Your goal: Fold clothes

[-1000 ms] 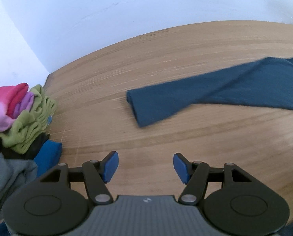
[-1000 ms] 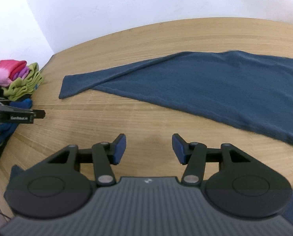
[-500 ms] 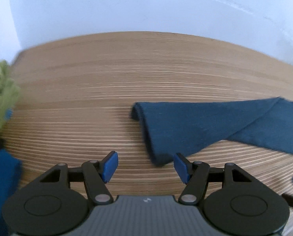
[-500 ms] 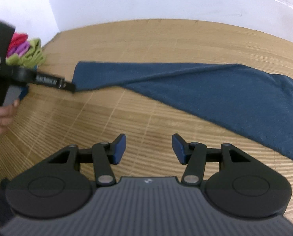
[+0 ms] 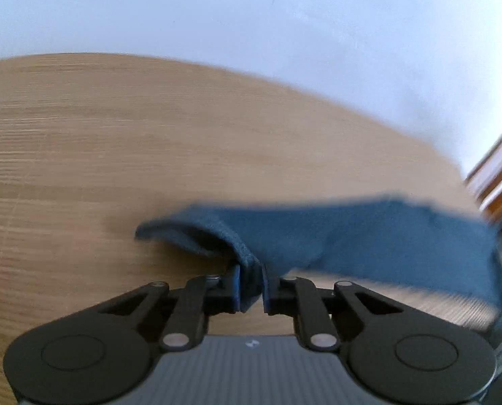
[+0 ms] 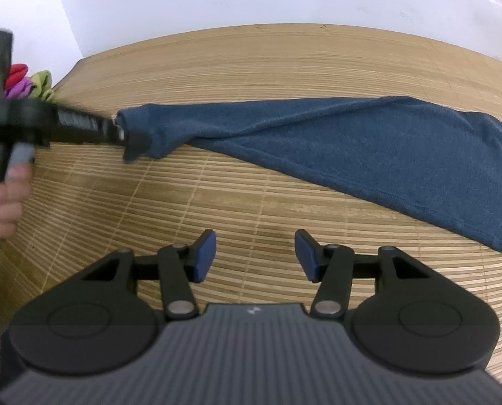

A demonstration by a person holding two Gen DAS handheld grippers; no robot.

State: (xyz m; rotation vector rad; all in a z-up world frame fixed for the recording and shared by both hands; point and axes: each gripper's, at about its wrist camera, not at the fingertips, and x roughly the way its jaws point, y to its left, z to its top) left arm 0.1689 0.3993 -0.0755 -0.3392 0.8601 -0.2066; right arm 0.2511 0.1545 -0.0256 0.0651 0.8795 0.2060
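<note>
Left gripper (image 5: 251, 285): your jaws have just been closing, and now they pinch the end of the blue garment (image 6: 352, 141) between the pads. You hold the very tip so the long strip can follow when you lift it.
Blue garment: it starts right at your left fingertips and runs off to the right of that claw, flat on the bamboo table (image 6: 251, 67). From the right claw it lies ahead and to the right, well apart from the pads.
The pinched end: it looks puffed up in a little loop just ahead and left of your left claw. The left view is blurry, so I think it is off the table, but I am not sure.
Right gripper (image 6: 255, 254): your jaws are spread wide with nothing between them. Only bare table sits under them, so this claw is free to catch another edge.
Your hand (image 6: 4, 195): far left of the right claw, it holds the left tool's handle.
Pile of clothes (image 6: 28, 82): bright red, purple and green bits sit far ahead and left, past your left tool, out of the way.
</note>
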